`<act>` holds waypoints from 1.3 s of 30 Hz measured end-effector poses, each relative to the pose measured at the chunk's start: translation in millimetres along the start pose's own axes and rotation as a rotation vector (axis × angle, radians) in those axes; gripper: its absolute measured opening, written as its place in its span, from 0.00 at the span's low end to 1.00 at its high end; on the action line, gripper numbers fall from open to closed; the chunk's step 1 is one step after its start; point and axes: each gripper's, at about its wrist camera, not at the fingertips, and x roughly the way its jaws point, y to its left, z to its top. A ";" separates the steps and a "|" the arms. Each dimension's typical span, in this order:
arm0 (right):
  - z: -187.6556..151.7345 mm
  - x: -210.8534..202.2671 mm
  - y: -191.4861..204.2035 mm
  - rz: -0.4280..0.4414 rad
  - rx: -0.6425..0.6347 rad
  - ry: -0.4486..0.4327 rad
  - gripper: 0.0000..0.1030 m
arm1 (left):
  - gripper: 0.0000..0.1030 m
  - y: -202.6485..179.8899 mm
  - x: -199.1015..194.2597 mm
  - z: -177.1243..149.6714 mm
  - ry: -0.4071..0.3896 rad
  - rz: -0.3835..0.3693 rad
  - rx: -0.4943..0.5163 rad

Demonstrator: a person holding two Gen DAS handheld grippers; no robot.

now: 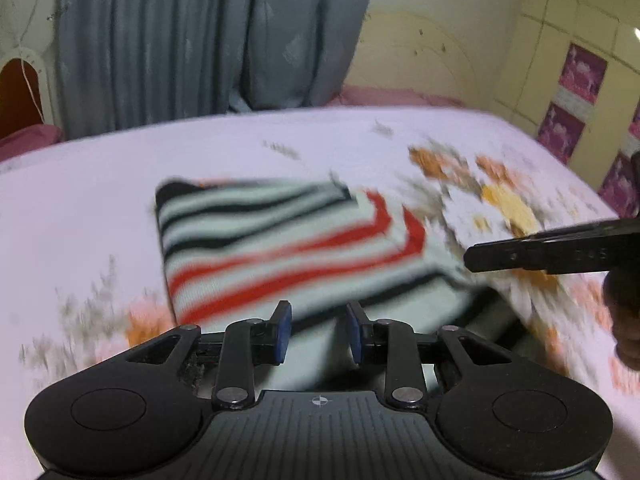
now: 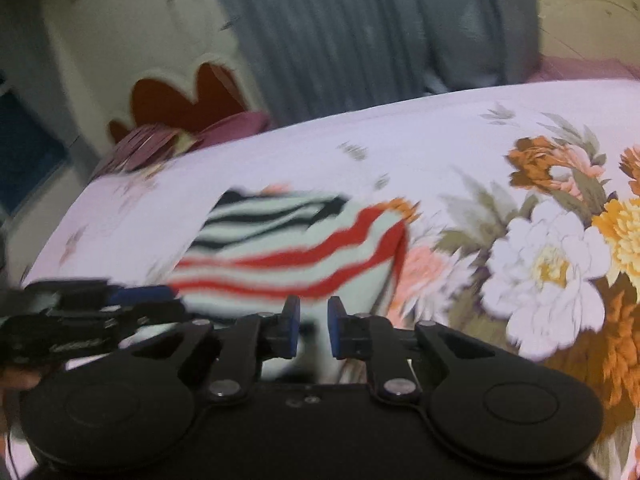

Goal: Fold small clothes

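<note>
Striped garment point(image 1: 280, 240) lies folded on floral sheet point(image 1: 80, 200). Left gripper point(image 1: 319, 330) and right gripper point(image 2: 313, 328): both narrowly parted, empty. Soft, light knit; grip near hem corners.

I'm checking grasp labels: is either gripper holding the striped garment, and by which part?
Neither. Left gripper and right gripper show gaps between their pads; the folded striped garment lies free on the floral bedsheet.

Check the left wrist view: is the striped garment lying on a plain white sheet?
No, the striped garment lies on a pale pink bedsheet printed with orange and white flowers.
</note>
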 end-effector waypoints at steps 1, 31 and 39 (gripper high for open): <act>-6.7 -0.7 3.5 0.000 -0.019 0.024 0.13 | 0.28 -0.8 -0.8 -6.8 0.001 0.009 0.010; -77.4 -2.4 12.4 -0.110 -0.146 0.116 0.09 | 0.28 -13.2 -40.0 -74.3 0.014 0.171 0.005; -77.2 -2.4 14.2 -0.112 -0.164 0.118 0.09 | 0.28 -15.4 -43.6 -79.5 0.014 0.211 -0.017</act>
